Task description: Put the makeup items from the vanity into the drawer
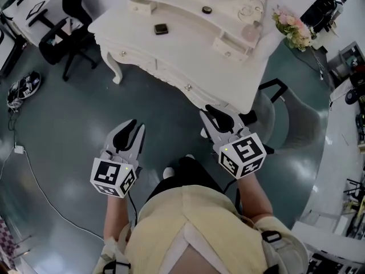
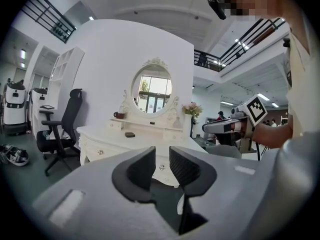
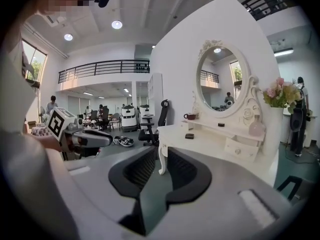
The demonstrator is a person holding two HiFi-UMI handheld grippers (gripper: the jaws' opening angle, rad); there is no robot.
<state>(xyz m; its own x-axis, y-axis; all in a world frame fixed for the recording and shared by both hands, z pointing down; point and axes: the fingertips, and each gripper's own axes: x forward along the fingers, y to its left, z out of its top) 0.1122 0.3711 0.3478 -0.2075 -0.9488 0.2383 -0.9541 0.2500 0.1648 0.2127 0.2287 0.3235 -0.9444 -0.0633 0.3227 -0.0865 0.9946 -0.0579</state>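
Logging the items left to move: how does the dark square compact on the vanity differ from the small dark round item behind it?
The square compact lies on the main top of the vanity; the round item sits on the raised shelf behind. The square compact is squarish and looks larger; the round item is a smaller disc. Both are dark and lie flat.

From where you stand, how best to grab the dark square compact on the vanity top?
Grip the dark compact across two opposite side edges, coming down from above. It lies flat and low on the vanity top, with bare surface all round, so a level approach would likely find little to pinch.
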